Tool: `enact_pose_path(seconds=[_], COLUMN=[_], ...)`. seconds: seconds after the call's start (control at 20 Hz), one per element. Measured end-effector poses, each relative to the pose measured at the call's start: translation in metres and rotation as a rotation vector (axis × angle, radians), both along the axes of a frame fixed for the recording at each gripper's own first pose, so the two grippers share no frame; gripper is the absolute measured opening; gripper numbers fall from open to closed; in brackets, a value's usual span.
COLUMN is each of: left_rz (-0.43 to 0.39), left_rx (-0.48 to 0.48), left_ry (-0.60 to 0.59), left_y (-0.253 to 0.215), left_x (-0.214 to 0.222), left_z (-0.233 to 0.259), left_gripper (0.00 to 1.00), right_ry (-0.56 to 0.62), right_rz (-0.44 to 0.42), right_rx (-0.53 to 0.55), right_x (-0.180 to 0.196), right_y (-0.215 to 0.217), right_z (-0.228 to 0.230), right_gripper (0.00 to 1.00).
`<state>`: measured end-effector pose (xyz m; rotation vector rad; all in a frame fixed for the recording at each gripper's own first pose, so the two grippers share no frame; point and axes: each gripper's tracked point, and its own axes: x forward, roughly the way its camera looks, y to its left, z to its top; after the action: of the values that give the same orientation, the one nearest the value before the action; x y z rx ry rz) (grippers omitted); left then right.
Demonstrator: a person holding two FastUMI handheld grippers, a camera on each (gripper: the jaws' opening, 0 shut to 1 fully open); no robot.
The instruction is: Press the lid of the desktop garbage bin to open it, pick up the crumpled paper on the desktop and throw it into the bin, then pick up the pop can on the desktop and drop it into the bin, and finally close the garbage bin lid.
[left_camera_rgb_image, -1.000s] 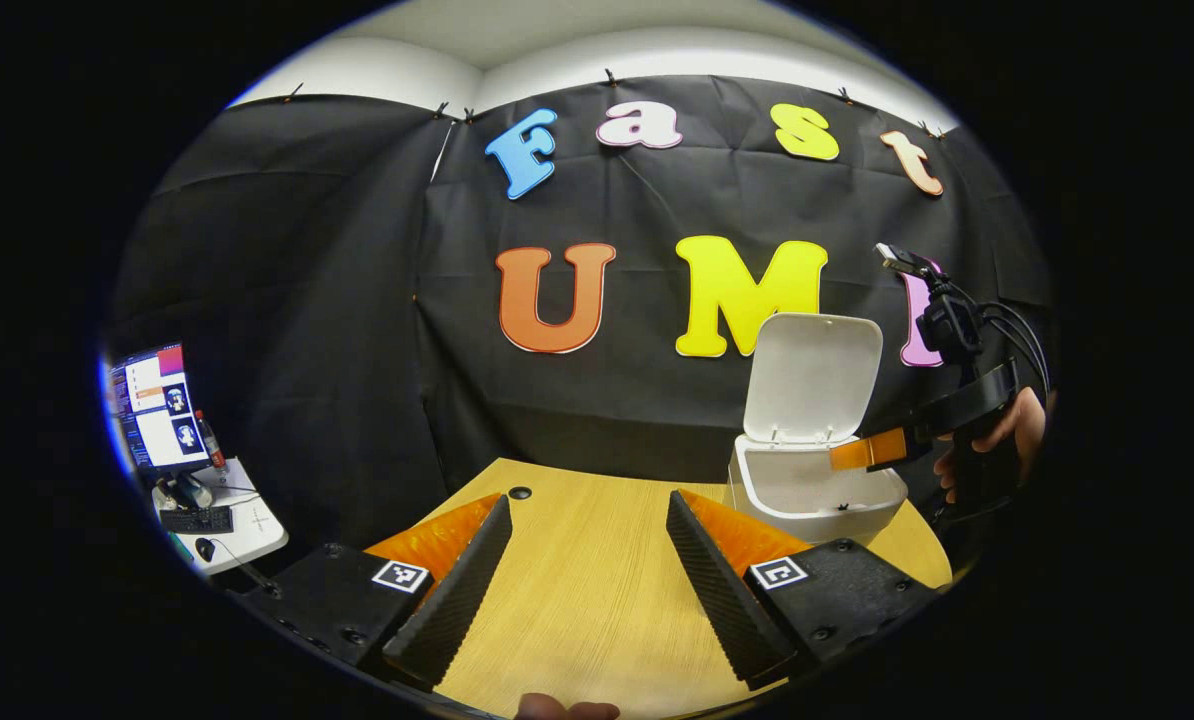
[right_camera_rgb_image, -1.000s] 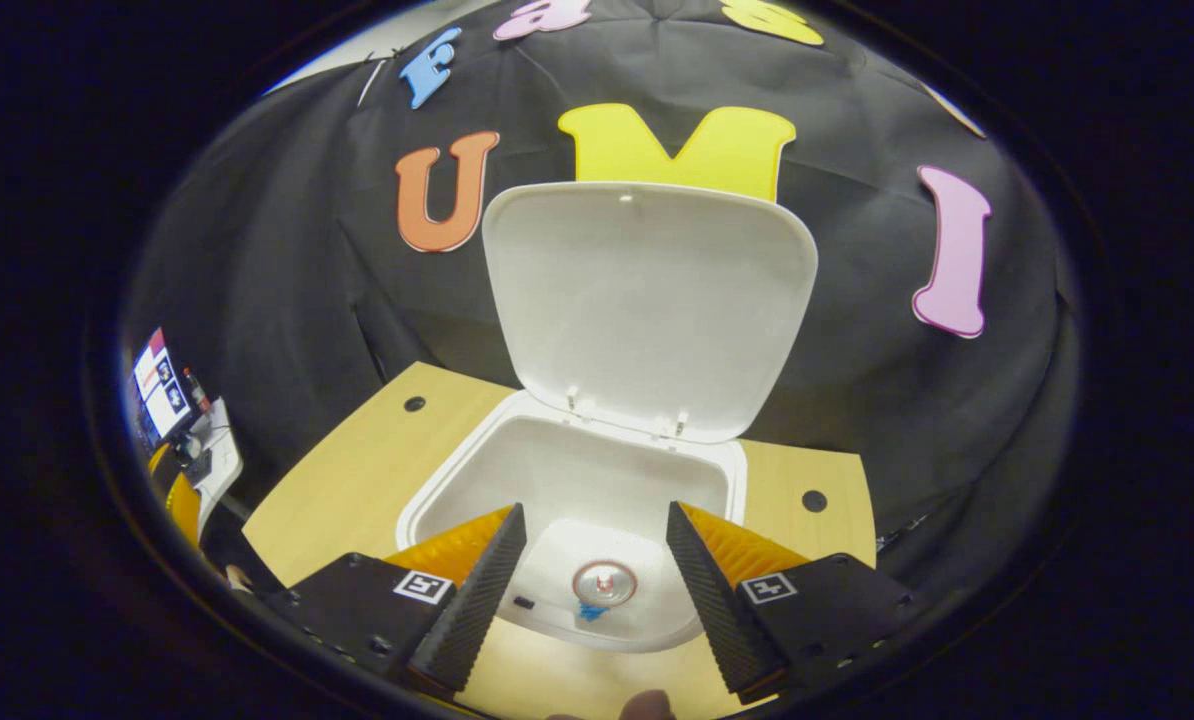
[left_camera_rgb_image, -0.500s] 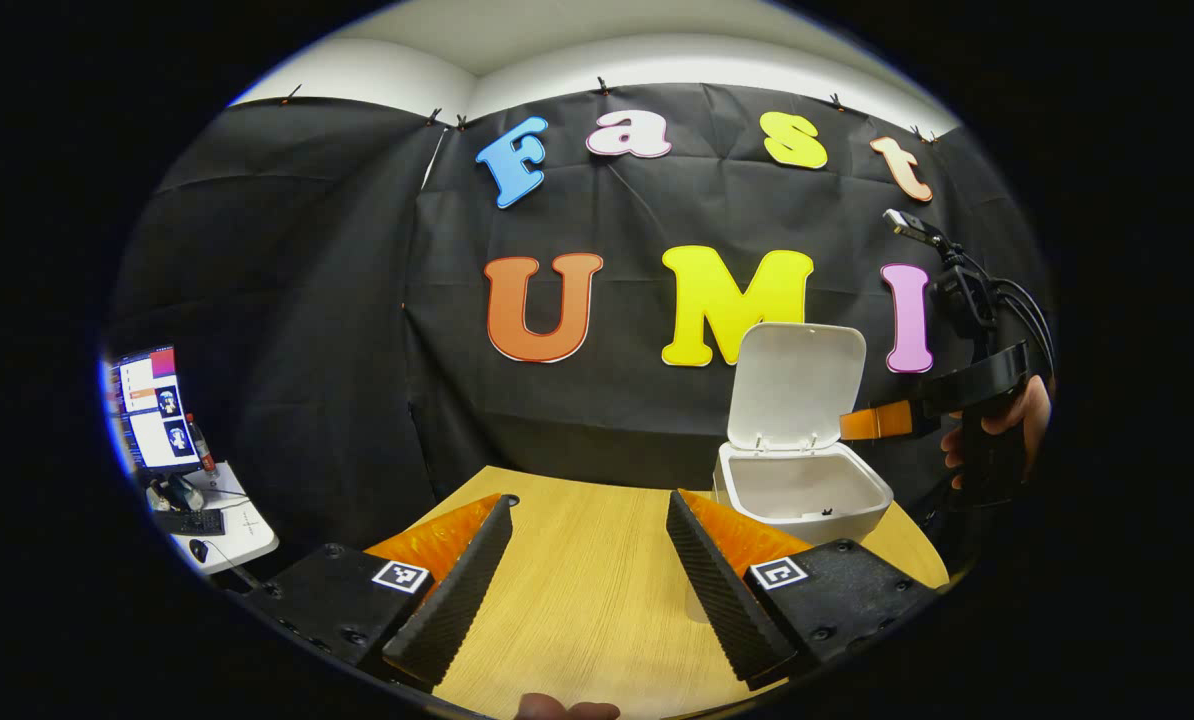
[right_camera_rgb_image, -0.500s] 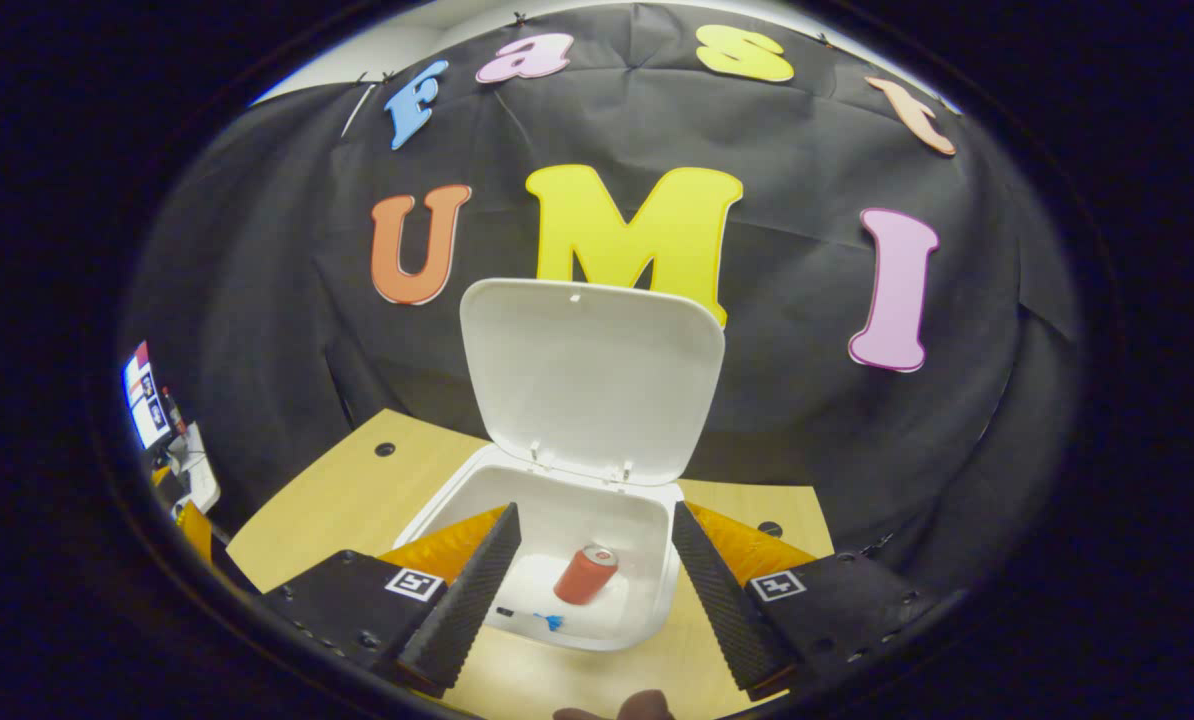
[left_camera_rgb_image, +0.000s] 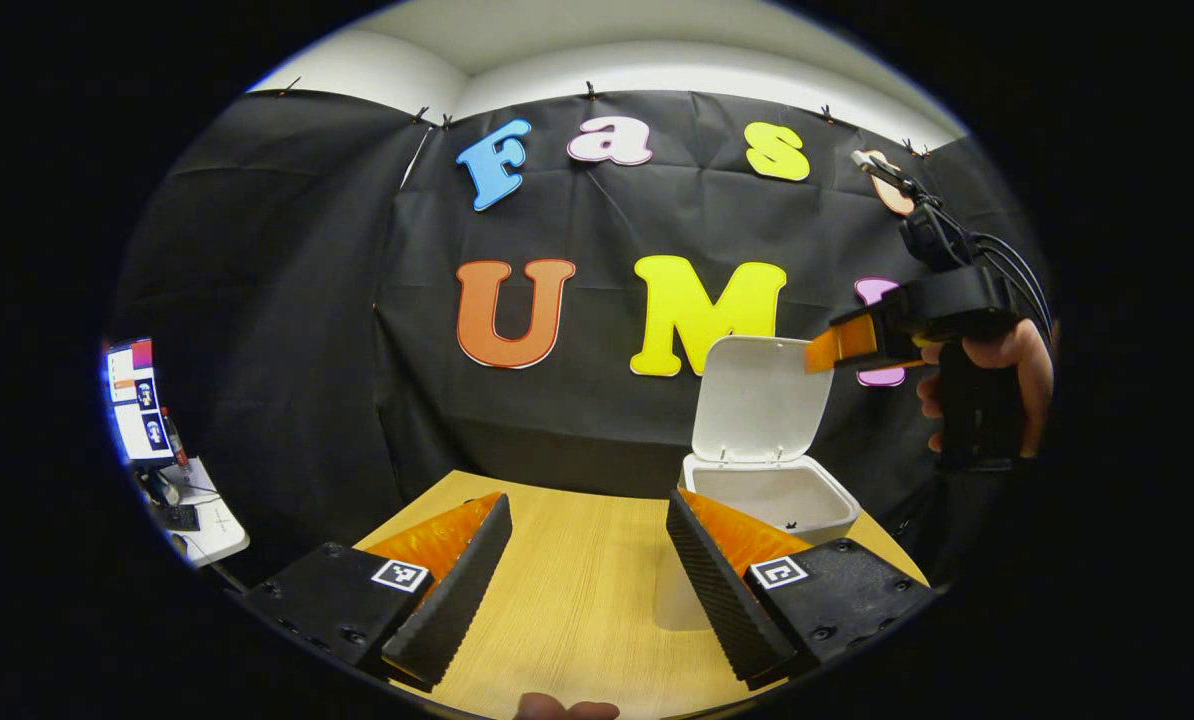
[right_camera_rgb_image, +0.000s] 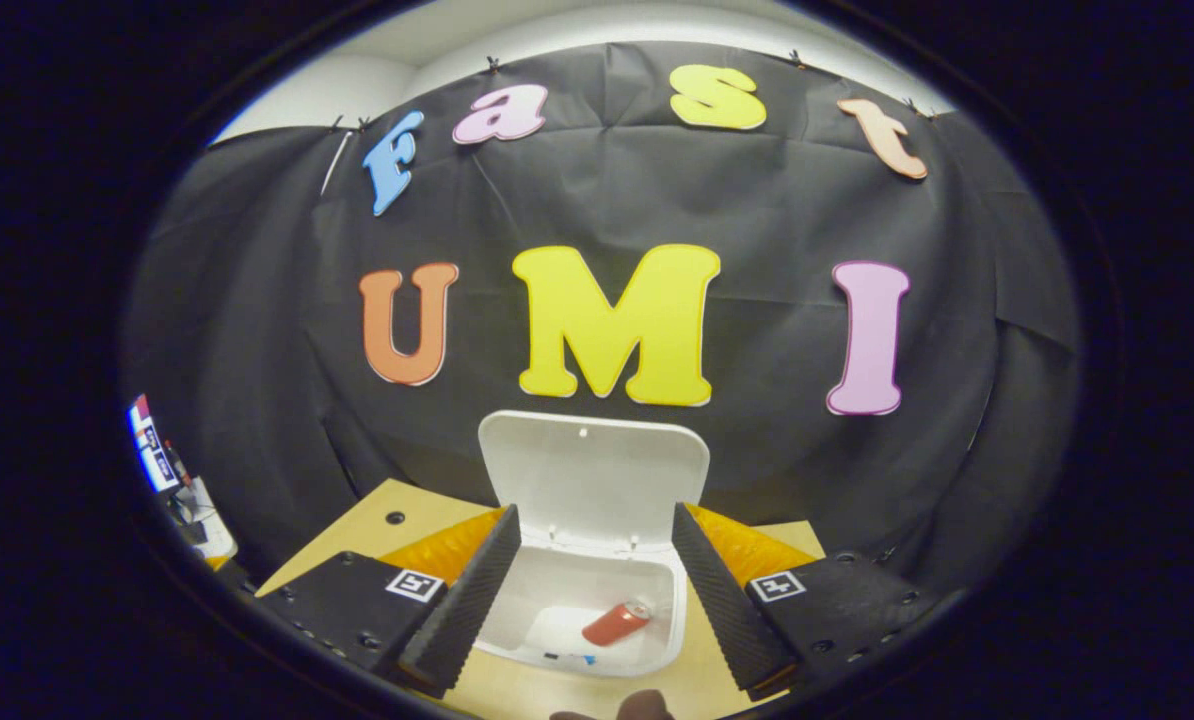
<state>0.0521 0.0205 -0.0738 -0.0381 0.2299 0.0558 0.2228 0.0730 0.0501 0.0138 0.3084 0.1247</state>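
The small white plastic garbage bin [right_camera_rgb_image: 577, 610] stands on the light wooden table [left_camera_rgb_image: 577, 590], near its far edge, and its white hinged lid [right_camera_rgb_image: 594, 480] stands upright and open against the black cloth wall. Inside the bin the red pop can [right_camera_rgb_image: 617, 624] lies on its side on the bottom. In the right gripper view, the right gripper [right_camera_rgb_image: 591, 585] is above the bin, with its fingers spread apart and nothing between them. In the left gripper view, the left gripper [left_camera_rgb_image: 589, 580] is low over the bare table, to the left of the bin, and its fingers are also wide apart and empty. In that same view a hand [left_camera_rgb_image: 997, 385] holds the right gripper [left_camera_rgb_image: 862, 340] beside the top edge of the lid.
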Motion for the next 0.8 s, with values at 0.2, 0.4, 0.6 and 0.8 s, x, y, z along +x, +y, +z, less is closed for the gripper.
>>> enact_pose_path(seconds=[0.2,0.4,0.6,0.8], left_rz=[0.025,0.065,0.096,0.105], left_rx=[0.005,-0.007,-0.023,-0.017], left_ry=[-0.010,-0.006,0.019,0.027], left_y=[0.009,0.019,0.022,0.019], left_x=[0.005,0.012,0.021,0.032], left_z=[0.004,0.003,-0.007,-0.010], left_gripper=[1.00,1.00,1.00,1.00], right_ry=[-0.054,-0.088,-0.095,-0.071], right_rz=[-0.026,-0.035,-0.058,-0.052], right_rx=[0.035,0.021,-0.001,-0.016], right_x=[0.029,0.061,0.093,0.113], right_y=[0.010,0.012,0.007,0.012], right_z=[0.027,0.038,0.032,0.019], right_gripper=[0.95,0.95,0.95,0.95])
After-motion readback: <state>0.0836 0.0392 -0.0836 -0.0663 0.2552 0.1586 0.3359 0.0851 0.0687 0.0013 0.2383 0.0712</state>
